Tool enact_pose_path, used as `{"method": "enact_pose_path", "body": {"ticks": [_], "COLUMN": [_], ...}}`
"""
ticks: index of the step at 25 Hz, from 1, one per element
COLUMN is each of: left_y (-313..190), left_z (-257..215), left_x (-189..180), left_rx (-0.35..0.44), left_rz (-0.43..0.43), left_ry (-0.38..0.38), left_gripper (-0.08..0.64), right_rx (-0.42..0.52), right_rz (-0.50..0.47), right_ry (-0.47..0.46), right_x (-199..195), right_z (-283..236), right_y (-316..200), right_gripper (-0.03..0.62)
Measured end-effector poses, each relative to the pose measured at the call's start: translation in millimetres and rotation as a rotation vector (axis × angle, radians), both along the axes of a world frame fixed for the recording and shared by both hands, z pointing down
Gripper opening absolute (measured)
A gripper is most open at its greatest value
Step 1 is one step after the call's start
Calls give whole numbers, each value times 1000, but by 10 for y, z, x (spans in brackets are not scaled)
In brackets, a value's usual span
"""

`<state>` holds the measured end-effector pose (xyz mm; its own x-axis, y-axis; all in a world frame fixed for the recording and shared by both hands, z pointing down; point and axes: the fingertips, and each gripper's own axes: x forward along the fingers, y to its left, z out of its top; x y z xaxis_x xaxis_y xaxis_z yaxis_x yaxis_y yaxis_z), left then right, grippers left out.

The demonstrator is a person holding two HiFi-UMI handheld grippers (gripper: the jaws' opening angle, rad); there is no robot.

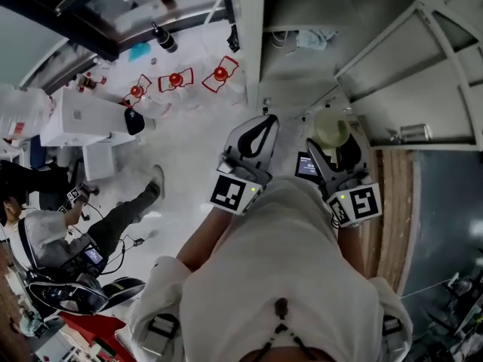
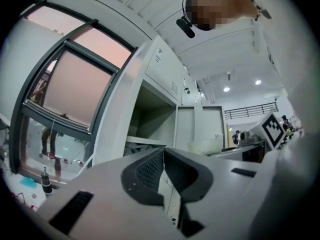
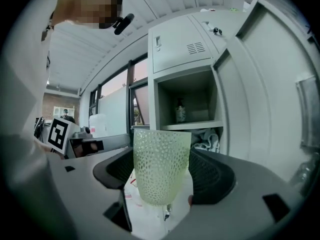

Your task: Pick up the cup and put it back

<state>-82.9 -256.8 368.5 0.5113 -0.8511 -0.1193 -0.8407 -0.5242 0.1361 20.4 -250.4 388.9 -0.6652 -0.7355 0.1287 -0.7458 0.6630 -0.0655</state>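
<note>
Right gripper view: the pale green dimpled cup (image 3: 161,166) stands upright in the air before an open locker (image 3: 172,49), resting on nothing.
Grip: the right claw (image 3: 162,174) is clenched on the cup, 1 pad on each side wall, and the rim rises clear above both pads.
Slip risk: the cup narrows toward its base, so any easing of the squeeze could let it slide down and out.
Tilt risk: with only 2 contact patches, a quick turn of the hand might pivot the cup between the pads.
Shelf: the shelf (image 3: 187,125) ahead looks the likely place to put it back. A small bottle (image 3: 180,111) stands at its back, and too deep a push could knock it.
Door: the open door (image 3: 260,84) stands just to the right, and a wide swing could clip it.
Left claw: the left claw (image 2: 162,169) has its jaws together on nothing. It sits near the right one in the head view, so it might crowd the approach.
Drop: the floor (image 1: 189,149) lies far below, so a fall would likely be hard.
</note>
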Motion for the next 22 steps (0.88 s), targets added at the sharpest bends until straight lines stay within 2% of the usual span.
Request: {"method": "enact_pose_path", "body": {"ticks": [4,9,18,22], "left_y": [-23,-99,-258,-370], "left_z": [50,60,73,61], "left_x": [-247,-528,-823,-922], "left_rx": [-13,-10,-5,-4], "left_rz": [-17,-46,-160,-241], "left_ry": [31,27,25,35], "left_gripper": [9,9,9,9], "right_rx": [17,7,161,174], "right_rz": [-27,-23,21,17], "right_ry": [12,-85,-44,-34], "right_x": [-285,-484,-437,-454], "right_z": [-15,-139,-797,-922], "right_y": [-96,-372,-1311,-1742], "right_gripper": [337,337,337,337]}}
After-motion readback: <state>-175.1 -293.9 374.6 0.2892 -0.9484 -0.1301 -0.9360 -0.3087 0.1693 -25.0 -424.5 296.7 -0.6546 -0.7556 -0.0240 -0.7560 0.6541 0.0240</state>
